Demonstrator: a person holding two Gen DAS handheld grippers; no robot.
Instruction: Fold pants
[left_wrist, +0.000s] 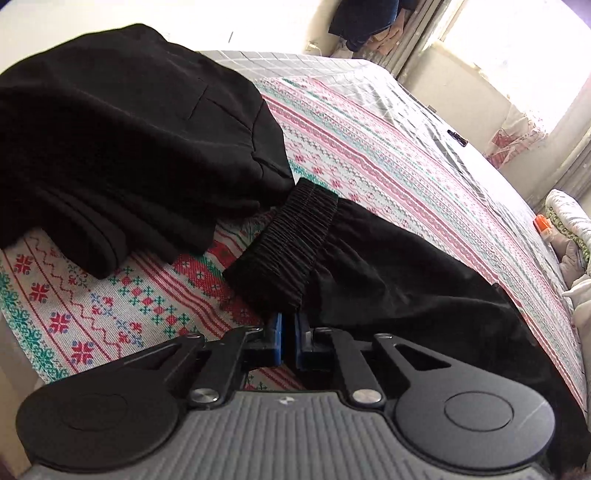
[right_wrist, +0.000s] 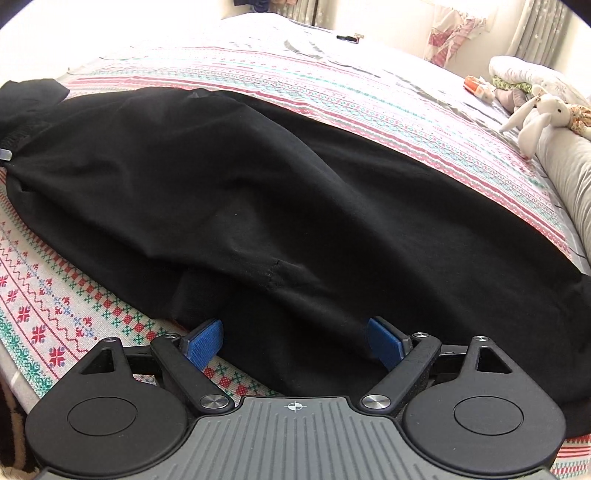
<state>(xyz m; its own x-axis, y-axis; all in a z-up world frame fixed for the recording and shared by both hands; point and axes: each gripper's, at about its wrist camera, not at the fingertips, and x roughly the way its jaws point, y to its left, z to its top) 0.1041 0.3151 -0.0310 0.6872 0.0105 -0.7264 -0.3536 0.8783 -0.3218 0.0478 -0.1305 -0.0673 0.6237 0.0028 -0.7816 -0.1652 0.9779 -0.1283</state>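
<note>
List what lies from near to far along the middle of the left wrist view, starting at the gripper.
left gripper, pads nearly together at the waistband edge → gathered elastic waistband of the black pants → patterned bedspread → grey checked sheet → dark clothing hanging at the far wall.

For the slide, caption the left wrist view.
Left gripper nearly closed at the waistband of black pants on a patterned bedspread.

Bed (left_wrist: 369, 122) with patterned red-green cover (right_wrist: 388, 107); bright window (left_wrist: 517, 44) beyond, curtain (right_wrist: 535, 26) at corner, pale walls, strong daylight.
</note>
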